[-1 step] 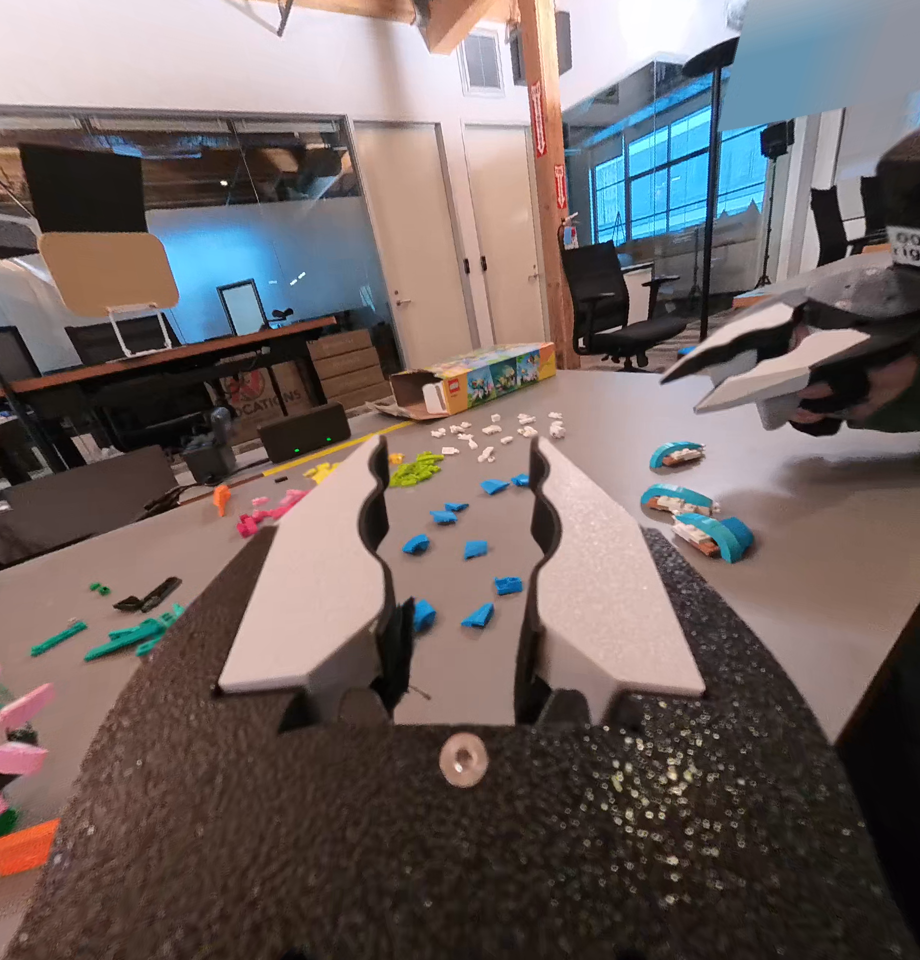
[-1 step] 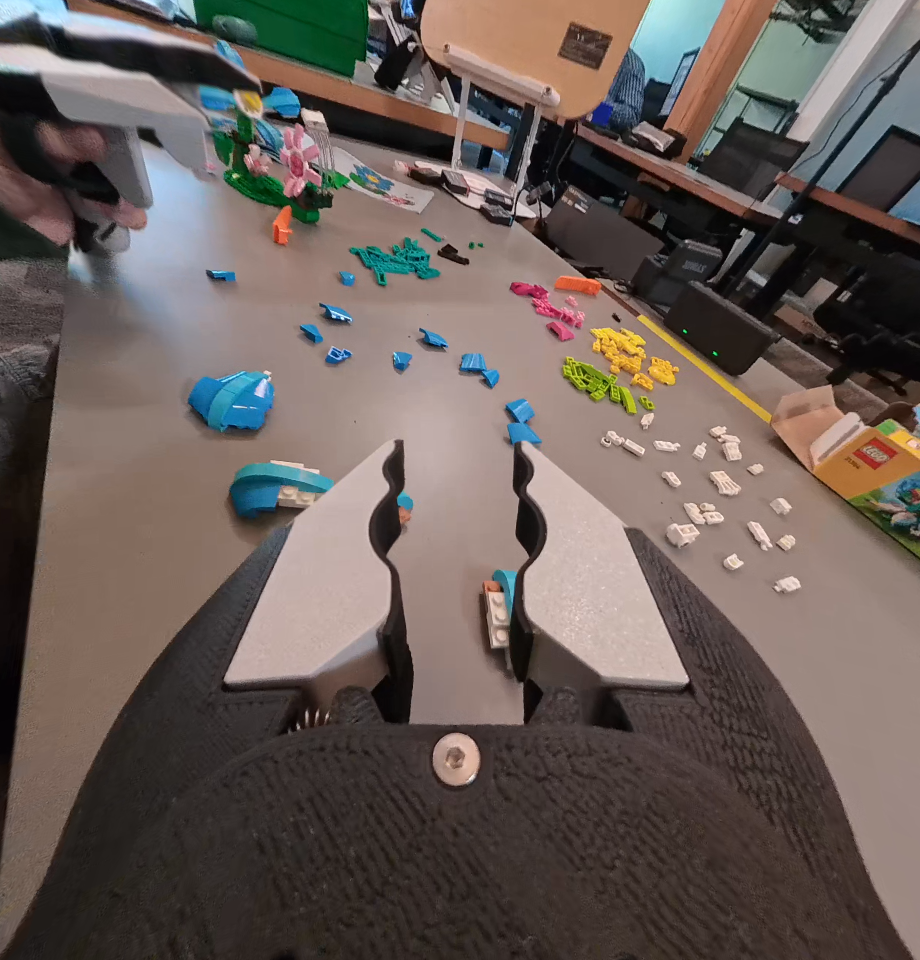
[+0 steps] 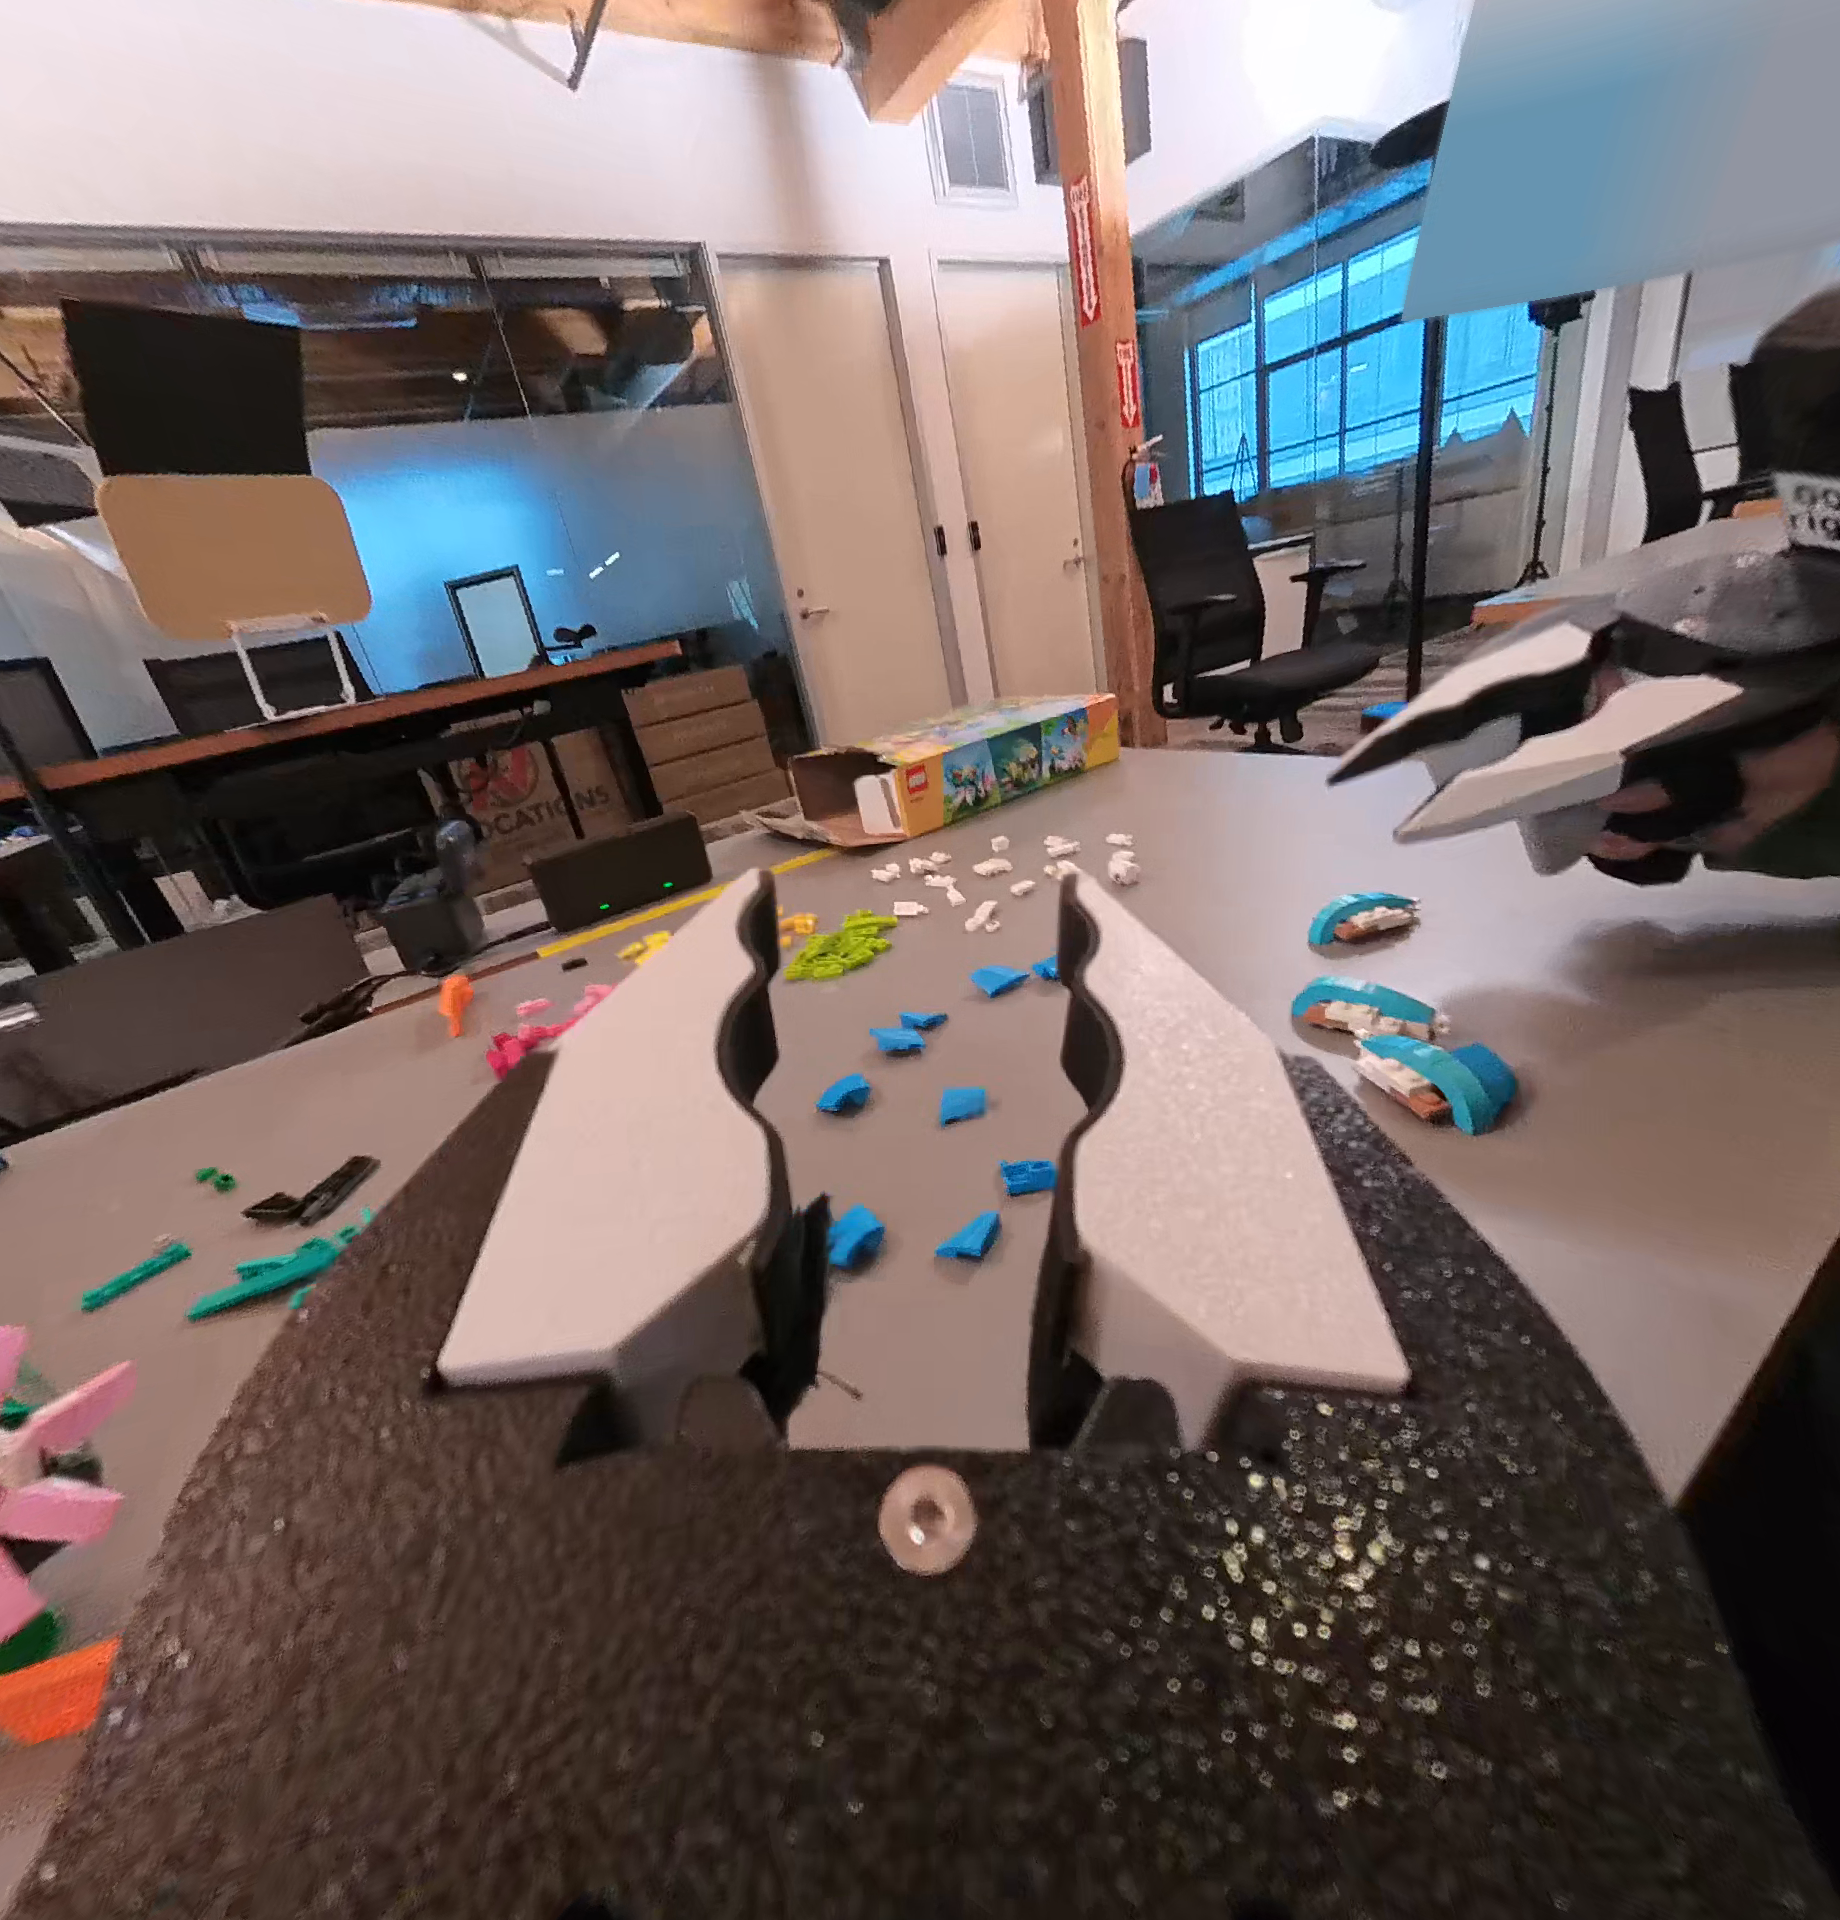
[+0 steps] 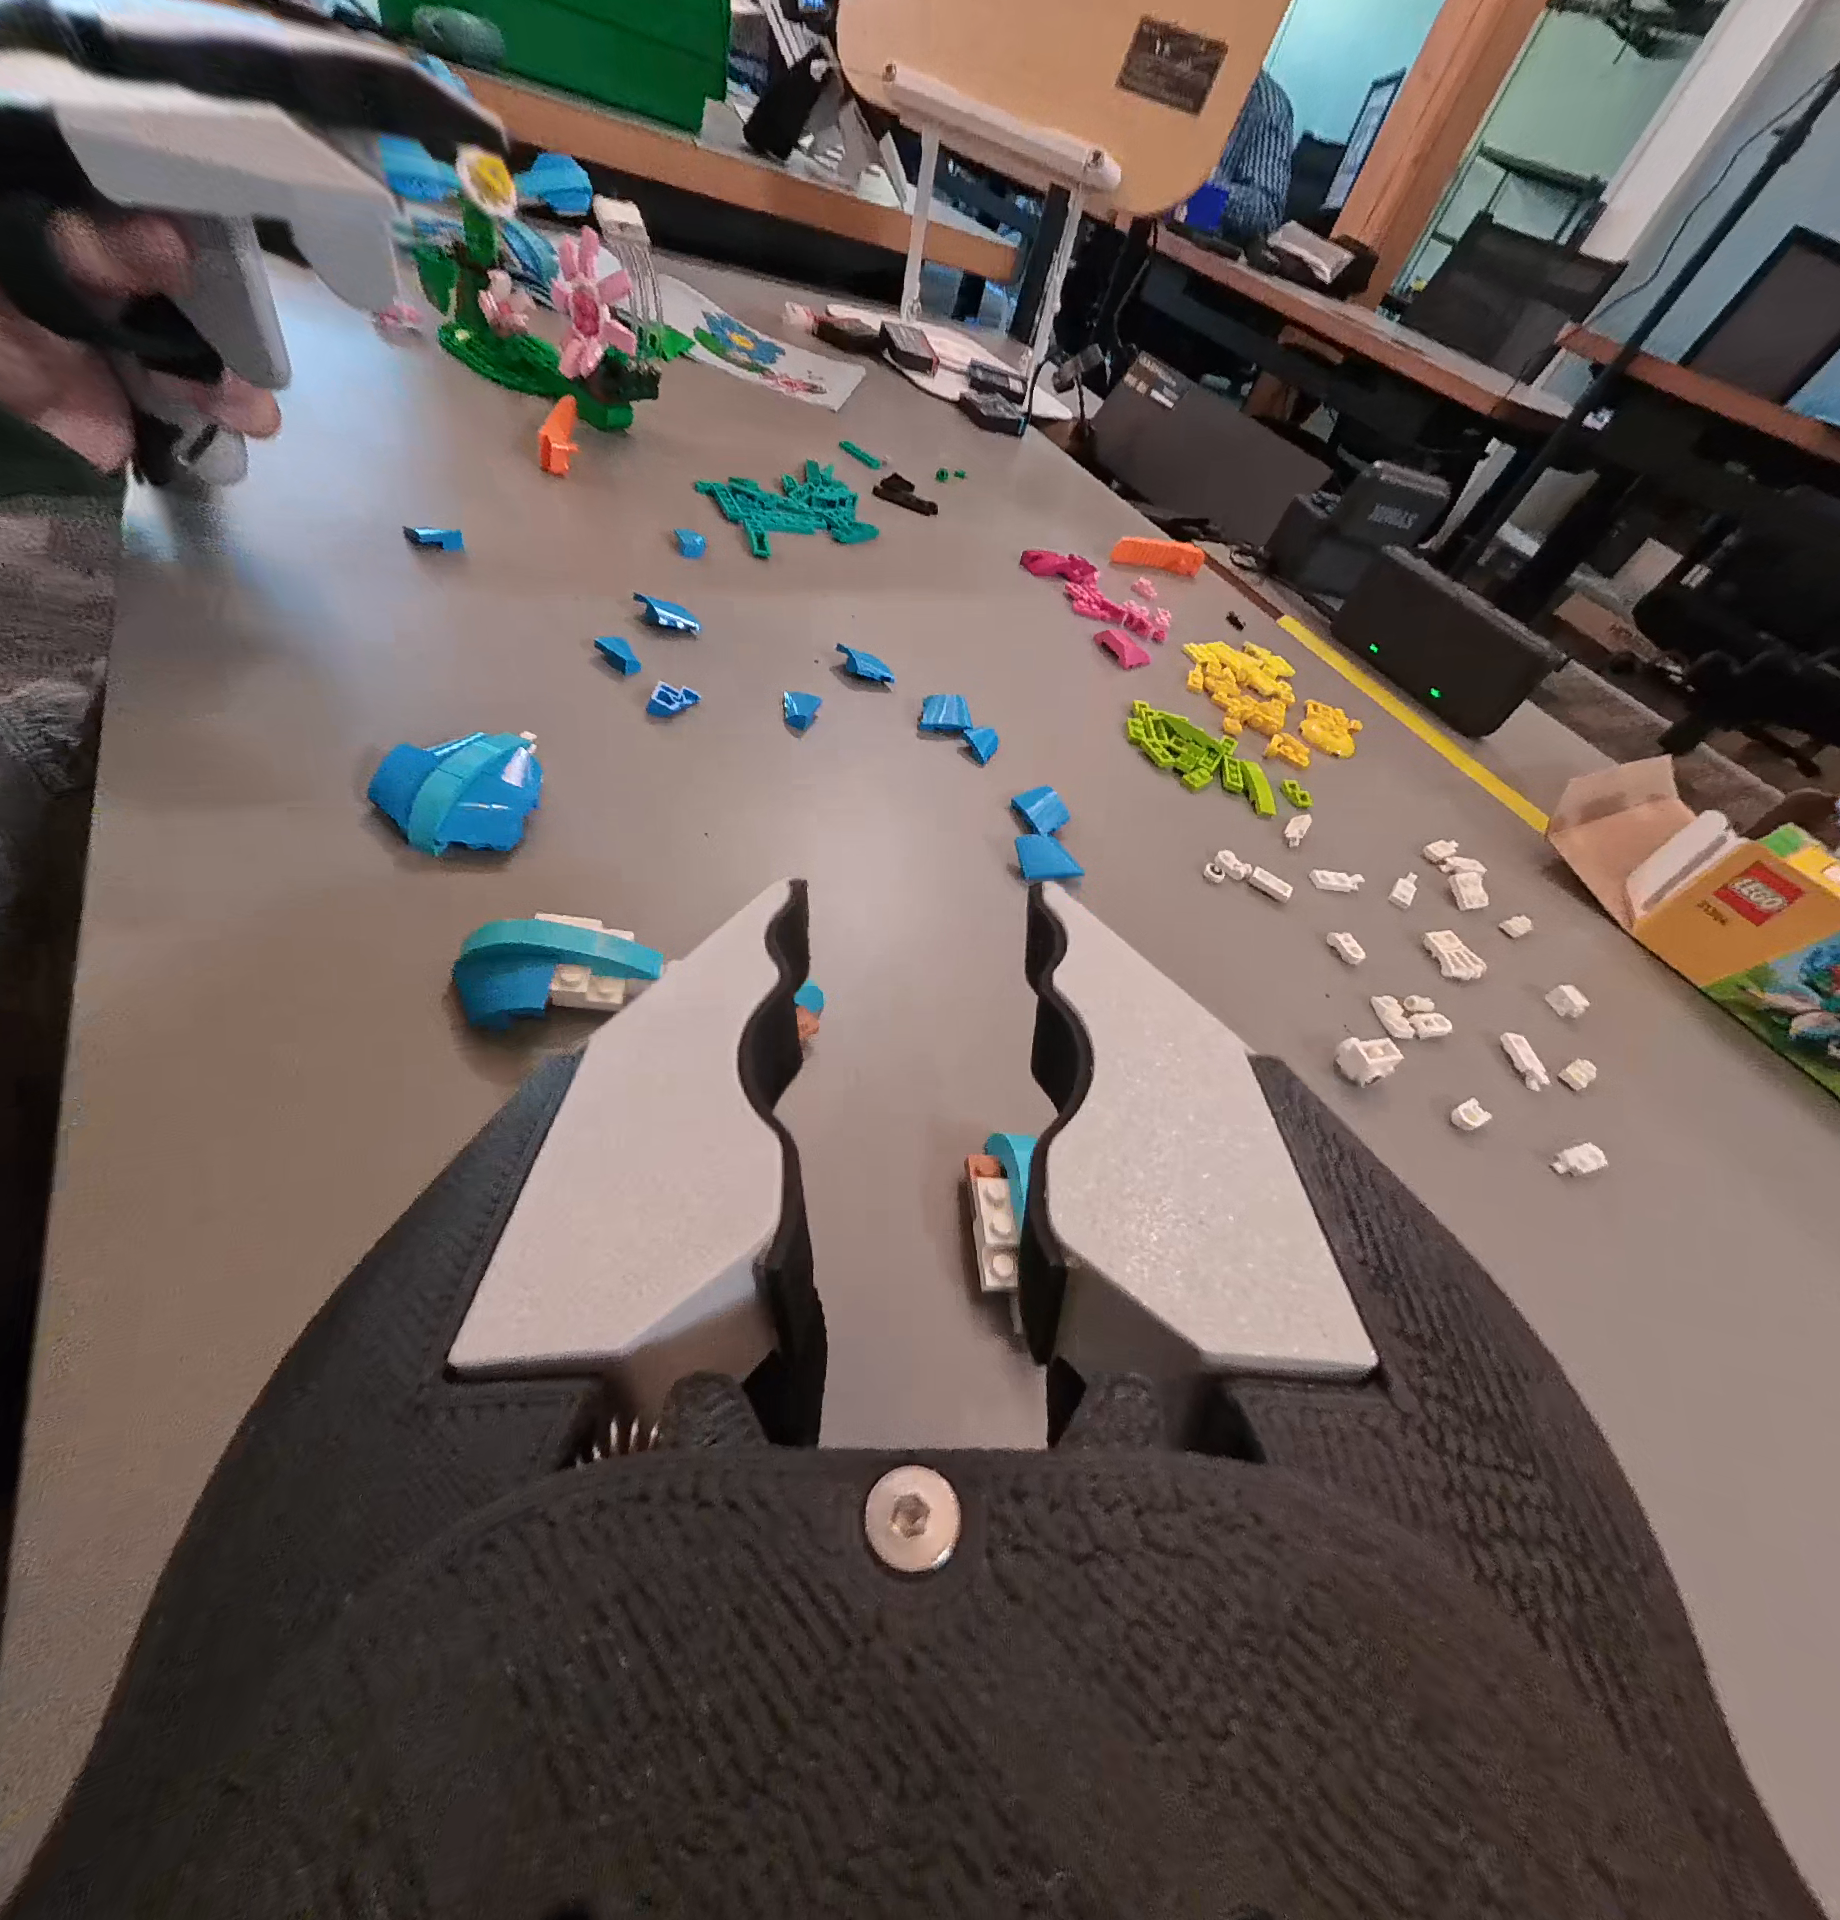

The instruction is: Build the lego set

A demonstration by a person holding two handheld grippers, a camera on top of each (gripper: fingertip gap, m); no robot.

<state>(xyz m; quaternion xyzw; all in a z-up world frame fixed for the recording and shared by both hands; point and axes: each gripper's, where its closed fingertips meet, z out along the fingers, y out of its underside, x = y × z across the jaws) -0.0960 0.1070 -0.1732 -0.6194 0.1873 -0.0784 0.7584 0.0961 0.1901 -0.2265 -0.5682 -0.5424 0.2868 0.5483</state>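
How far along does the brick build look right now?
Done: a flower model stands built, and curved blue-and-white pieces are assembled. In hand: nothing; the left gripper and right gripper are both open above the table. Left: loose blue, white, lime, yellow, pink and teal bricks lie sorted but unused.

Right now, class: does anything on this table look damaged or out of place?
The toy box lies on its side at the table's far edge, its end flap torn open and ragged. Otherwise the loose bricks sit in tidy colour groups.
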